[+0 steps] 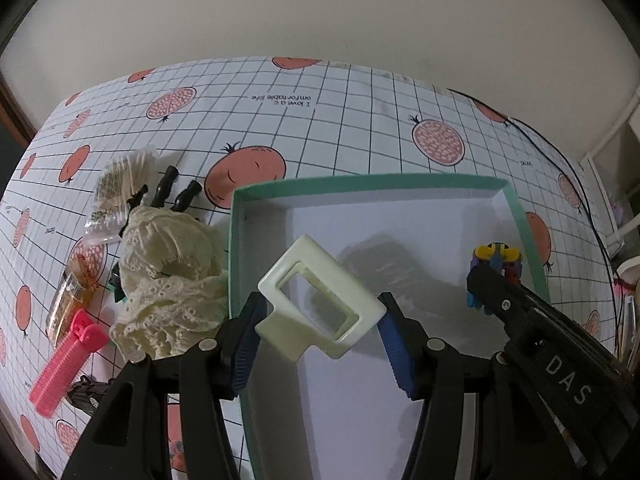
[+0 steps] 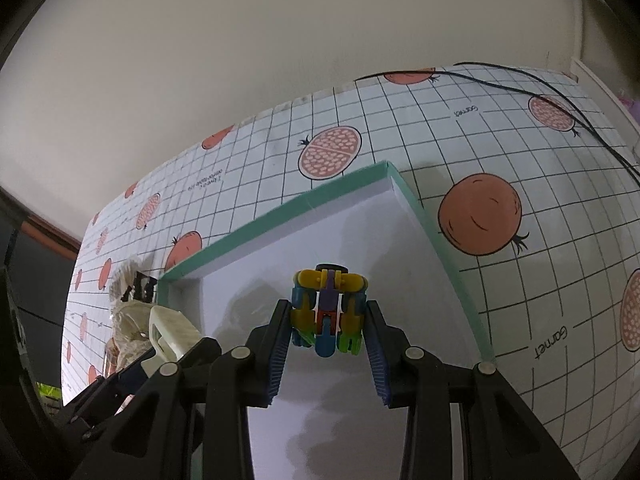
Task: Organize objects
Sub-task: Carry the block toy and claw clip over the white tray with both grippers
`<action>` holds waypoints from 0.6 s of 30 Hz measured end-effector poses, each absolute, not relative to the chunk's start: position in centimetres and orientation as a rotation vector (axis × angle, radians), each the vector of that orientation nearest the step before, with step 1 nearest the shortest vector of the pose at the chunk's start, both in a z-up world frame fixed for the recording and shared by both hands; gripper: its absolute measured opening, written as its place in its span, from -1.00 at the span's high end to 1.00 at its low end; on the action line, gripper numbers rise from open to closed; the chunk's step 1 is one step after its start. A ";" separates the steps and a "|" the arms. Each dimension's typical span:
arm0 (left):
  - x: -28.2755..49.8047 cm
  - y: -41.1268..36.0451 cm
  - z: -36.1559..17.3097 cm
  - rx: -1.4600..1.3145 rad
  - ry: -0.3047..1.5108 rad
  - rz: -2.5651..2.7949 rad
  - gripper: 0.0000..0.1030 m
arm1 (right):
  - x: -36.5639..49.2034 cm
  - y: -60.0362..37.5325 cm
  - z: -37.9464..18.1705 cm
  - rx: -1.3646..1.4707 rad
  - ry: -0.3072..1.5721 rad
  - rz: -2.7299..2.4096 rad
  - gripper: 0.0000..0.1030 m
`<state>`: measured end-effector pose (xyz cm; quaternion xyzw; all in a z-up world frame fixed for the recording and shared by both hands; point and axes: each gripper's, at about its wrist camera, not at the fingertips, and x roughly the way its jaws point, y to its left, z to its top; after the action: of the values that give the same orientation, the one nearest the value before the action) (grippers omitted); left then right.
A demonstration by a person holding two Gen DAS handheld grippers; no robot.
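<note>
Cream hair clip pinched in left gripper over green-rimmed box; colourful block toy clamped in right gripper near the box's right wall. Lower both to the floor before releasing, keeping them apart.

A plain off-white wall rises behind the far edge of the worktop, which wears a white grid-lined cloth printed with pomegranates. A thin black cable trails across its far right corner. White shelving stands to the right; dark wooden trim shows at left.
</note>
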<state>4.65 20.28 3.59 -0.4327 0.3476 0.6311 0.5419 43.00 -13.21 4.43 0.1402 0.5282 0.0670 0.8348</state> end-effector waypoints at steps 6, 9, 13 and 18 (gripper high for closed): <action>4.9 20.4 2.8 -1.024 0.866 1.462 -0.14 | 43.1 -12.7 4.3 0.270 1.125 0.147 0.25; 4.9 20.4 2.8 -1.023 0.873 1.450 -0.14 | 43.2 -12.6 4.2 0.263 1.129 0.147 0.24; 4.8 20.5 2.9 -1.018 0.879 1.435 -0.14 | 43.1 -12.4 4.3 0.255 1.125 0.147 0.24; 4.6 20.6 3.1 -0.999 0.892 1.410 -0.15 | 43.0 -12.2 4.5 0.244 1.117 0.148 0.24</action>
<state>4.58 20.58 3.10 -0.4244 0.3792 0.5990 0.5633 43.03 -12.22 4.53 0.1152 0.5283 0.0698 0.8383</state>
